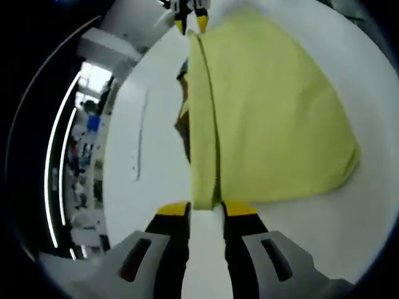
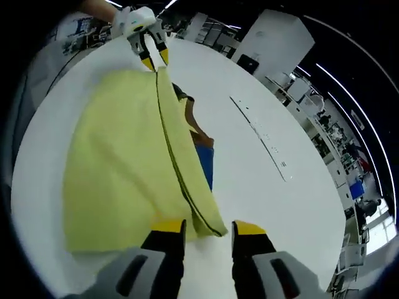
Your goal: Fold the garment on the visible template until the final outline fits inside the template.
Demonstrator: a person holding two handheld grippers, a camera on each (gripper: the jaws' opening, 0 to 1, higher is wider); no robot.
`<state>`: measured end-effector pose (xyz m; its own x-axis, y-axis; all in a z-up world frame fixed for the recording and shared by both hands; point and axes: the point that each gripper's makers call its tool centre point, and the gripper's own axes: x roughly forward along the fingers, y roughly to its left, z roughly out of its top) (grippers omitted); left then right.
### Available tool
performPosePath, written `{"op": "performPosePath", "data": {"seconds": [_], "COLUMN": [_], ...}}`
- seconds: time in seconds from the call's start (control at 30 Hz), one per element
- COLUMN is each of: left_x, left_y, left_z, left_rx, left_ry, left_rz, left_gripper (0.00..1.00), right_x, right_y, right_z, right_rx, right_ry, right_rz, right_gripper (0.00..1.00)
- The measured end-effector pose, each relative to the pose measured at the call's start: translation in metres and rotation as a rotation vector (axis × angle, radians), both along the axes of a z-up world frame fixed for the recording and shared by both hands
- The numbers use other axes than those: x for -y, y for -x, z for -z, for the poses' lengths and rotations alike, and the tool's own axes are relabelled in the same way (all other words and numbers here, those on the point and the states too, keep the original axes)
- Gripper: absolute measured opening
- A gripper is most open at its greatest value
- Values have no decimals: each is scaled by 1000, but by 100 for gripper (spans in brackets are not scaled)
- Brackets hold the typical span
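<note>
Left claw [image 1: 204, 208] clamps yellow garment [image 1: 268, 118] edge; right claw [image 2: 209, 227] grips opposite corner, both over white surface [image 1: 156, 156].

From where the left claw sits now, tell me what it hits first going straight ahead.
The left claw already has the yellow garment's folded edge between its tips, so it would run along that cloth first. Farther along the same edge, the right claw sits, though depth is unclear.

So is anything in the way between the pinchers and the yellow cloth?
Nothing visible. The left gripper already meets one end of the soft yellow garment's folded edge, and the right gripper meets the other end.
</note>
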<state>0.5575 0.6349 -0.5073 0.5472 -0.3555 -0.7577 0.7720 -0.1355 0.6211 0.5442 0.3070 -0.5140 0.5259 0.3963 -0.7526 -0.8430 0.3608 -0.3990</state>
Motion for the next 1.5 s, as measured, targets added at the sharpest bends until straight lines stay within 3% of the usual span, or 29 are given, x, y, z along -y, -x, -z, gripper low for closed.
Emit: {"op": "performPosePath", "data": {"seconds": [0.17,0.23,0.33,0.4,0.53,0.63,0.7,0.73,0.87,0.97,1.07,1.17,1.27,1.5], "left_x": [1,0,2,1,2,2,2,5,5,3,-3,-8,-4,-2], "left_y": [-3,-3,-3,-4,-3,1,-1,-2,-17,-27,-36,-38,-39,-34], "left_z": [0,-1,-5,-6,-9,-9,-10,-13,-24,-27,-18,-7,-1,0], "left_rx": [-9,-11,-18,-35,-70,-144,-200,-245,-327,-361,-458,-512,-516,-497], "left_ry": [8,15,37,61,105,157,234,309,487,561,652,676,667,638], "left_rz": [-17,-24,-44,-71,-115,-162,-240,-281,-438,-522,-699,-806,-815,-787], "left_gripper": [9,1,0,0,0,0,0,0,0,0,0,0,0,0], "right_x": [1,2,5,5,5,8,9,9,7,4,6,9,7,4], "right_y": [-3,-4,-6,-7,-9,-11,-12,-12,-15,-17,-21,-25,-24,-23], "right_z": [1,0,0,-1,-6,-7,-8,-8,-14,-16,-12,-8,-3,-2], "right_rx": [15,25,27,24,19,-5,-27,-51,-110,-158,-228,-267,-327,-309], "right_ry": [22,29,30,16,-16,-54,-86,-123,-224,-295,-360,-394,-423,-405], "right_rz": [-8,-14,-10,6,31,63,93,129,233,306,415,493,549,529], "right_gripper": [19,15,6,0,0,0,0,0,0,0,0,0,0,0]}}
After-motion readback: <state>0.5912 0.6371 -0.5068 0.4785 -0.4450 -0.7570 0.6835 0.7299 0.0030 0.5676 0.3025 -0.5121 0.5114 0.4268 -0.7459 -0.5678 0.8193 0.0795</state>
